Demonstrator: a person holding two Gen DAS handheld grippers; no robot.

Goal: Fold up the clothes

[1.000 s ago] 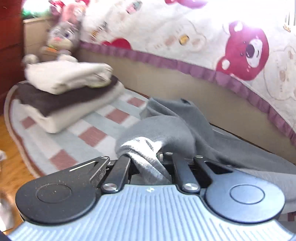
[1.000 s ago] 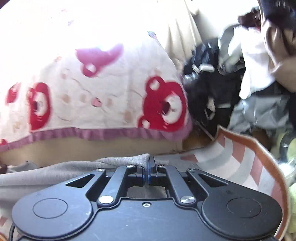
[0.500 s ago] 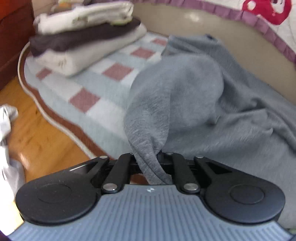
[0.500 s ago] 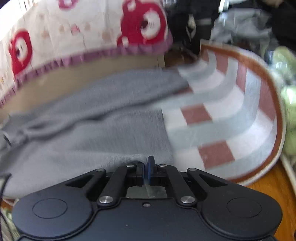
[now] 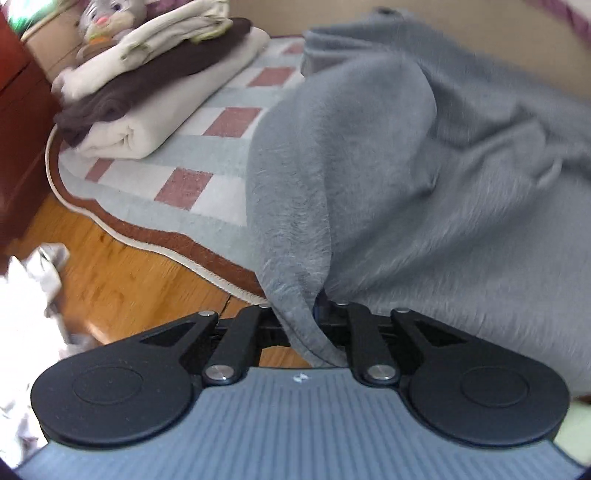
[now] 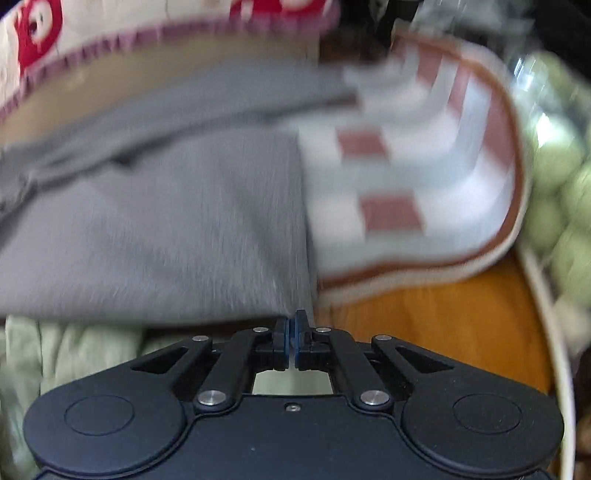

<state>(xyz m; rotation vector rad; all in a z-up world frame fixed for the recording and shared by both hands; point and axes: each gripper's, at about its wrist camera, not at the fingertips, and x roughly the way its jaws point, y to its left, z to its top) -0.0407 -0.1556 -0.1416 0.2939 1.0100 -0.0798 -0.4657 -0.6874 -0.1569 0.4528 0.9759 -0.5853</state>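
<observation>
Floor: a wooden floor (image 5: 122, 273) is showing under a checked rug (image 5: 207, 158) of pale blue, white and dusty red squares with a brown scalloped edge.
Background: a bed edge with a bear-print cover (image 6: 44, 40) is running along the far side of the rug in the right wrist view.
Stack: folded clothes (image 5: 147, 96), cream, dark brown and cream again, are sitting at the far left corner of the rug, with a plush rabbit (image 5: 107, 18) just behind them.
Sweater: the grey sweater (image 5: 424, 184) is lying spread across the rug, its near edge reaching the rug's border and hanging over it.
Left gripper: the left gripper (image 5: 306, 317) is pointing steeply down, its jaws are opening, and a bunched fold of the grey sweater is running up between them.
Right gripper: the right gripper (image 6: 292, 332) is hanging at the sweater's near right corner, its fingers are easing apart by a hair, with only a thin slit between the blue pads; whether cloth is caught there is lost in the blur.
Clutter: green cloth (image 6: 55, 354) is lying below the sweater's edge, and pale green balls (image 6: 554, 166) are blurring at far right.
</observation>
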